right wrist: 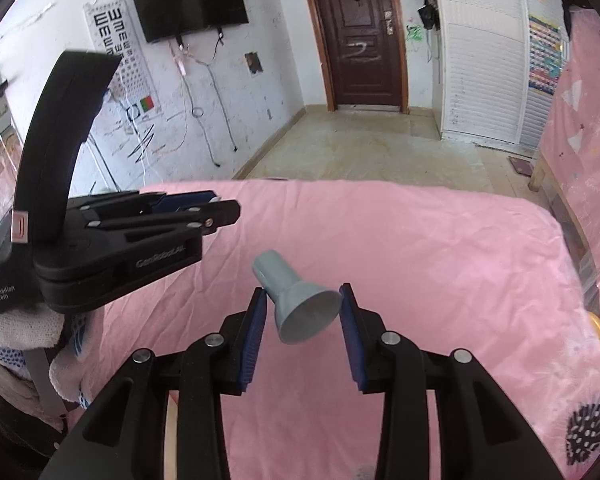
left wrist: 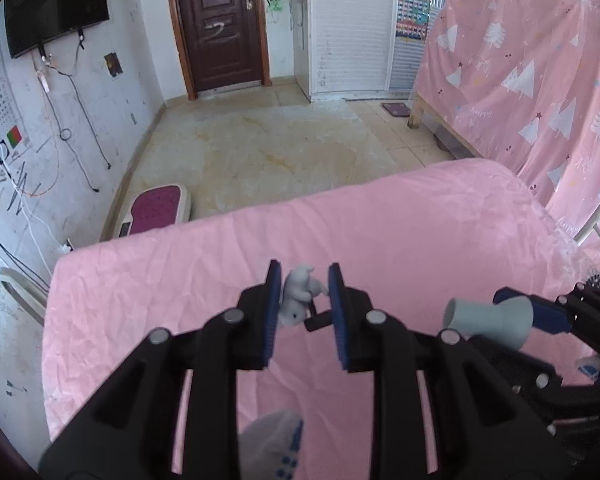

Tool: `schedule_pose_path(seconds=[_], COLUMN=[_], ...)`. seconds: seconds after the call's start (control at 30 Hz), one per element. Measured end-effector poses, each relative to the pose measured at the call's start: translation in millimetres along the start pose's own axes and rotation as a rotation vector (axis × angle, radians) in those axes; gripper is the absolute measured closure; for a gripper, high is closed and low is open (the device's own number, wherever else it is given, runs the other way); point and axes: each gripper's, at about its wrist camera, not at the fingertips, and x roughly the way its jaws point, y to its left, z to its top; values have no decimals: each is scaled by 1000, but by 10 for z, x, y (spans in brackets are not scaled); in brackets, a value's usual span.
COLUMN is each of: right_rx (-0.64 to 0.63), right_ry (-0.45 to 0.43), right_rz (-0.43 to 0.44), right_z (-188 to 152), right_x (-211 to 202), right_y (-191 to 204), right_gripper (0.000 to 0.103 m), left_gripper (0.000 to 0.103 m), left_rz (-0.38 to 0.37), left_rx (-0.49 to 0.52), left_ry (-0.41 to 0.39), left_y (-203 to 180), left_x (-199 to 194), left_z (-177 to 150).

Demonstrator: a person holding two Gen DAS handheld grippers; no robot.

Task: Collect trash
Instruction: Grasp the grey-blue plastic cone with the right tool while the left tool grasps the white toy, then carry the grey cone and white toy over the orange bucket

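Observation:
My left gripper (left wrist: 305,282) is shut on a small grey-white crumpled lump with a black piece (left wrist: 300,294), held above the pink bed (left wrist: 380,232). My right gripper (right wrist: 303,300) is shut on the wide end of a grey funnel-shaped plastic piece (right wrist: 296,300), whose narrow end points up and away. The funnel also shows in the left wrist view (left wrist: 488,318) at the right, with the right gripper (left wrist: 540,312) behind it. The left gripper body (right wrist: 120,240) shows at the left of the right wrist view.
The pink sheet covers the bed below both grippers. Beyond its far edge lie a tiled floor (left wrist: 268,140), a purple-topped scale (left wrist: 156,212), a brown door (left wrist: 220,24) and a white louvred wardrobe (left wrist: 352,24). A pink curtain (left wrist: 540,80) hangs at the right. Cables hang on the left wall (left wrist: 60,120).

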Motion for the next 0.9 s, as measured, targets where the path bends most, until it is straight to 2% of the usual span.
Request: schedule_pose_path(seconds=[0.4,0.57,0.73,0.9], right_rx=[98,159,218,289], right_ry=[-125,-177,-218,-252], right_rz=[-35,-56,-100,-155], right_z=[-37,-86,-173,-283], right_x=[-740,-1034,-1313,-1527], right_y=[-678,-1089,-1513,-2036], right_gripper=[76,76,76,76], left_gripper=[81,81,81,81], left_rz=[-4,-18,-49,-131], left_rx=[87,120,161,193], left_ry=[-50,-58,-62,-51], left_y=[-601,-925,-1287,-1734], left_x=[-257,-289,-287,-248], left_z=[194,279,353,445])
